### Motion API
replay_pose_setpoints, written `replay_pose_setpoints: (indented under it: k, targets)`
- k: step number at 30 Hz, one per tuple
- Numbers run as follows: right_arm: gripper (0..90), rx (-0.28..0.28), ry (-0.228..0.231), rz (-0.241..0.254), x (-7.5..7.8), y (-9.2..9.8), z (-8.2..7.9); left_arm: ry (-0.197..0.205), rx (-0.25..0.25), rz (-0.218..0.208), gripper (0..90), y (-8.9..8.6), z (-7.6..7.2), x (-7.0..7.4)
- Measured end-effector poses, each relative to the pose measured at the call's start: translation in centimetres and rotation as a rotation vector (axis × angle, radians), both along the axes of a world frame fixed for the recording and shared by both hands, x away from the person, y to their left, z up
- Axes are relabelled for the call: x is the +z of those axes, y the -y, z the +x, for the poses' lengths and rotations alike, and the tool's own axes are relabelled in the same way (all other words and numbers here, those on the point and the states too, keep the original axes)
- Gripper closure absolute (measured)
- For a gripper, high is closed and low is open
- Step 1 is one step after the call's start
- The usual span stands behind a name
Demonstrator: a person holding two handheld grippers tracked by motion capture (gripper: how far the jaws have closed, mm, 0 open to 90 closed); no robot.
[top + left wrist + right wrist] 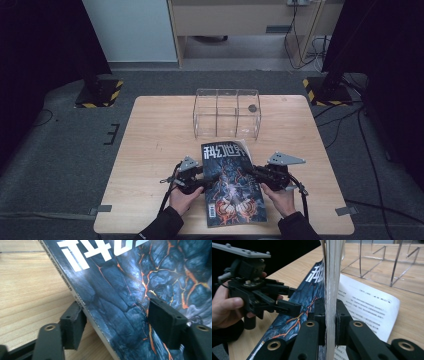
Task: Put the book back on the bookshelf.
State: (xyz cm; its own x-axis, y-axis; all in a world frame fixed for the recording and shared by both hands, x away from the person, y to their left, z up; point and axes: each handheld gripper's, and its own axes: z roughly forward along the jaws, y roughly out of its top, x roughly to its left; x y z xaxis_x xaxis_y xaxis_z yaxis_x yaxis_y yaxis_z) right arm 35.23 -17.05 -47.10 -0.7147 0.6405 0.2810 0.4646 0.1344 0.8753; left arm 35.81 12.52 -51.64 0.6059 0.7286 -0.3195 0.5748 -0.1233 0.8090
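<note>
The right gripper (329,322) has its fingers (318,315) clenched on the magazine's (231,182) page block; the left gripper's (117,320) fingers (73,322) straddle the spine, released. The magazine lies at the tabletop's (150,130) near edge: light, floppy and glossy, probably best gripped near the spine. Both hands (182,200) rest low, pointing inward.

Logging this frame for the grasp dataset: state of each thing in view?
Dark lava-patterned magazine: partly open, cover side lifted off the wooden table, one printed page flat.
Right gripper: shut on a thick sheaf of the magazine's pages.
Left gripper: open, jaws straddling the magazine's spine edge, pads not pressing.
Clear acrylic divided organizer box: upright, compartments look empty apart from a dark round spot I can't identify.
</note>
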Motion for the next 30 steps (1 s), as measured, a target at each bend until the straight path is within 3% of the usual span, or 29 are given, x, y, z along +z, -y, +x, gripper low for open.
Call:
replay_pose_setpoints:
  k: [3,7,12,13,15,22,30]
  targets:
    - [83.7,-0.008,-0.013,0.002,-0.4,0.3,0.3,-0.005,0.006,-0.018,37.9,-0.1,-0.2,0.3]
    - [83.7,-0.021,-0.038,0.013,-0.8,0.9,0.6,0.031,0.002,-0.056,44.7,-0.1,-0.6,0.8]
    - [83.7,0.000,-0.036,0.036,-0.9,0.9,0.6,0.028,-0.061,-0.105,48.4,0.5,-0.9,0.8]
    - [83.7,0.009,-0.033,0.038,-0.9,0.8,0.6,0.023,-0.076,-0.094,52.4,0.8,-1.0,0.9]
    - [83.7,0.017,-0.022,0.027,-0.7,0.4,0.4,0.031,-0.060,-0.070,52.0,1.0,-1.2,1.0]
    - [83.5,0.014,-0.024,0.020,-0.8,0.3,0.5,0.002,-0.047,-0.069,58.2,0.9,-1.2,1.4]
    - [81.7,-0.017,-0.058,-0.005,-1.2,0.1,1.0,0.032,-0.046,-0.015,67.5,1.3,-1.8,2.2]
